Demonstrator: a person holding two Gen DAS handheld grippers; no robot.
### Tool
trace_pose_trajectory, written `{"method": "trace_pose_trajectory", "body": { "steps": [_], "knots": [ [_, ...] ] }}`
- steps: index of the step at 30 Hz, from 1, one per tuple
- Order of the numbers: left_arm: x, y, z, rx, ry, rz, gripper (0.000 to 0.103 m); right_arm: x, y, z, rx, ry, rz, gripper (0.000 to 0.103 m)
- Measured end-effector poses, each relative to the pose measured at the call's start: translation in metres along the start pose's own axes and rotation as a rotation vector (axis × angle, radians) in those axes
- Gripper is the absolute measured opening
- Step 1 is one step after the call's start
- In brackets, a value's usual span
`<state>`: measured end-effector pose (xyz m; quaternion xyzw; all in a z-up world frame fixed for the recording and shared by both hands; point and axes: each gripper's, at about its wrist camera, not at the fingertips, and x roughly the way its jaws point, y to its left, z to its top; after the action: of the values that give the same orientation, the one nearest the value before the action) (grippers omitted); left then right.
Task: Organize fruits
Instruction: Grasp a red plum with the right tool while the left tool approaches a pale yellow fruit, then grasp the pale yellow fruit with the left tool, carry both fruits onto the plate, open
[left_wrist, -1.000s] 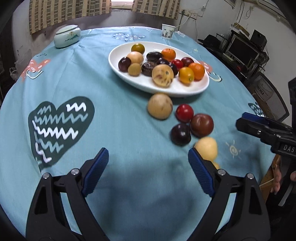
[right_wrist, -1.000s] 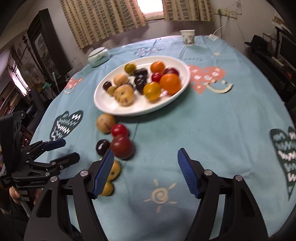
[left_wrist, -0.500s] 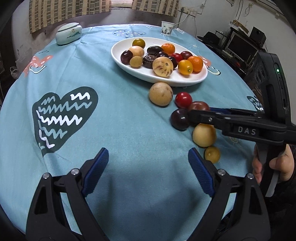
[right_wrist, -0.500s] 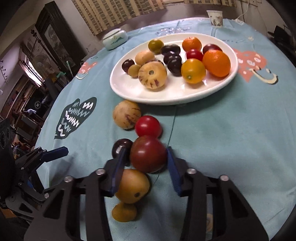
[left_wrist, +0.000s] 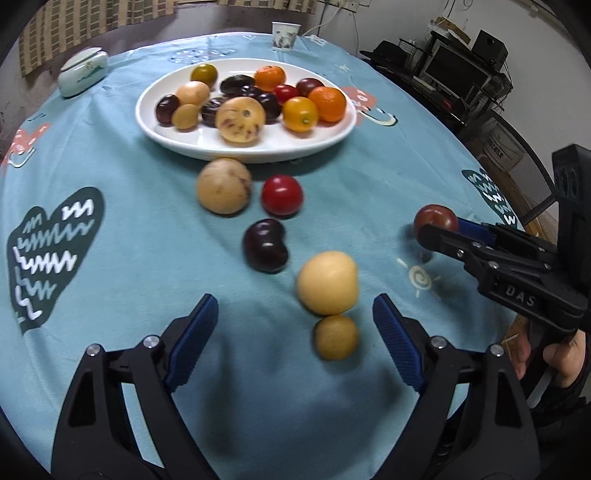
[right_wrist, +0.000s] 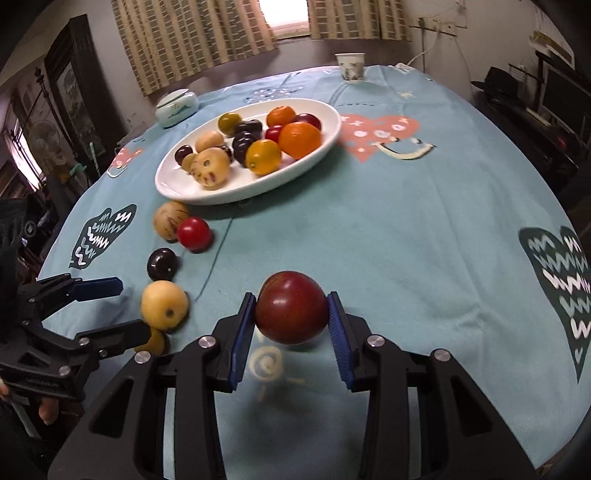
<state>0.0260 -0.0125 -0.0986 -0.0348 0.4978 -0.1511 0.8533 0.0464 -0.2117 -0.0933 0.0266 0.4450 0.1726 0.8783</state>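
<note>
Left wrist view: the left gripper hangs wide open and empty over the desk, near its front edge. The landmark is the plate, already loaded with fruit at the far side. Five loose fruits lie on the cloth nearer than the plate: a tan fruit and a red tomato just in front of its rim, a dark plum nearer again, then a yellow fruit and a small orange fruit touching it, both just inside the right finger. Well to the right of the plate's near edge, the right gripper carries a red plum clear of the cloth.

Right wrist view: the right gripper is closed part-way, its blue pads pressed on either side of the red plum, which is held above the desk. The plate lies ahead and to the left, its long axis running from near-left to far-right. Bare white shows at the plate's near-left end, so the carry likely goes forward and leftward. The right hand, already loaded, is the one to make that move; the left gripper sits beside the yellow fruit.
</note>
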Motion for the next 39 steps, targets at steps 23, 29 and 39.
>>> {"method": "trace_pose_trajectory", "body": {
  "steps": [23,29,39],
  "knots": [
    [-0.008,-0.013,0.002,0.041,-0.066,0.000,0.036,0.009,0.025,-0.010,-0.085,0.016,-0.029,0.039],
    [-0.034,0.013,0.003,-0.010,-0.125,0.025,0.036,-0.002,0.036,-0.002,-0.084,-0.013,-0.003,0.039],
    [-0.050,0.048,0.036,-0.038,-0.179,0.098,0.036,0.007,0.059,0.030,-0.114,-0.001,0.073,0.039]
  ]
}}
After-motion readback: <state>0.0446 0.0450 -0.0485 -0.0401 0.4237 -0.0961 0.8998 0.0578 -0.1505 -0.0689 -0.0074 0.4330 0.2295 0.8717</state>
